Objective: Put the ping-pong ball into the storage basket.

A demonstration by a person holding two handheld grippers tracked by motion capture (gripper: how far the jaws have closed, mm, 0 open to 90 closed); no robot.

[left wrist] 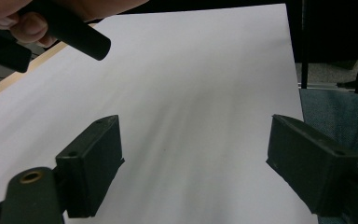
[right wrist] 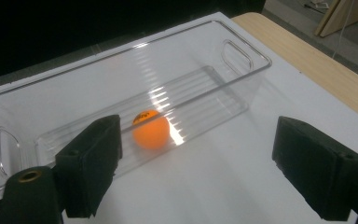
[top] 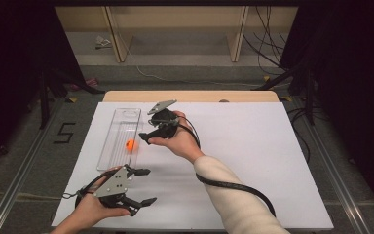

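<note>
An orange ball [top: 131, 144] [right wrist: 151, 129] lies inside a long clear plastic bin [top: 112, 146] [right wrist: 242, 74] at the left of the white table sheet. My right gripper [top: 147, 133] [right wrist: 196, 163] hovers just right of the bin beside the ball, open, with nothing between its jaws. My left gripper [top: 145, 186] [left wrist: 193, 168] is near the table's front left corner, below the bin, open and over bare sheet. In the left gripper view the right hand and its gripper handle [left wrist: 70, 35] sit at the top left.
The white sheet [top: 253, 151] covers the table, with a wooden edge [top: 190, 95] at the back. A black cable [top: 238, 187] trails from the right gripper along the sleeve. Shelving legs and cables stand on the floor beyond.
</note>
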